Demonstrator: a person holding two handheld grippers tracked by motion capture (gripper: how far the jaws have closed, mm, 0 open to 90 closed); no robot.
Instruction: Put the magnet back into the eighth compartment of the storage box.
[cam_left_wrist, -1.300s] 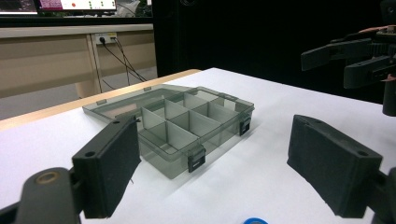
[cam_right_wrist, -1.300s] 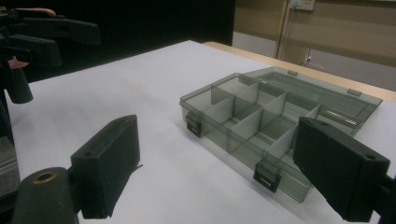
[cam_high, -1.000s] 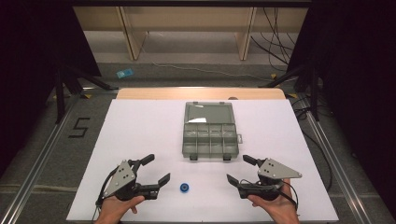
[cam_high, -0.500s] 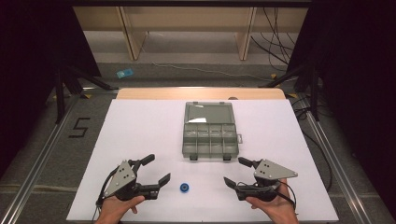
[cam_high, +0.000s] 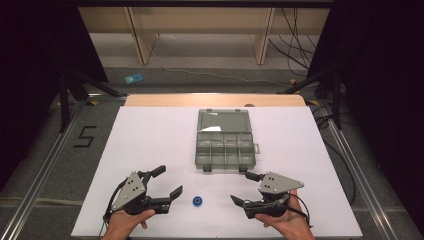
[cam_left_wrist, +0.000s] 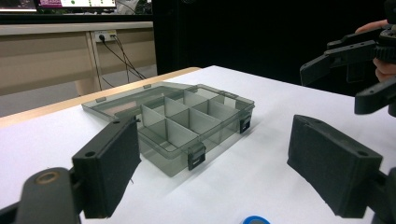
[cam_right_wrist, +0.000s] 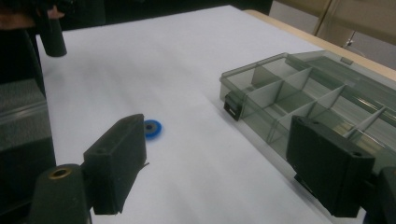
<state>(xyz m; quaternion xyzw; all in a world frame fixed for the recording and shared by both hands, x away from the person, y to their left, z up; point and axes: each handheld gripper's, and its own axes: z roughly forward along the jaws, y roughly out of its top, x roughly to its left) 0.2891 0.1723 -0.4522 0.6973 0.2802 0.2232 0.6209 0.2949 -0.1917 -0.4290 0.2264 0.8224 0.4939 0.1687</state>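
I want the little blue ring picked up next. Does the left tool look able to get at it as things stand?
Probably yes. The left tool is open and empty, and the blue ring lies alone on the bare white table just beside its jaws, with nothing between them. The compartment box sits farther back, out of the way.

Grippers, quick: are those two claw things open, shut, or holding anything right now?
Left gripper: open, holding nothing.
Right gripper: open, holding nothing.

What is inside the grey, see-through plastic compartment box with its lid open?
The grey see-through plastic compartment box shows only divider walls; its visible compartments look empty. In the right gripper view, a black jaw covers some near compartments.
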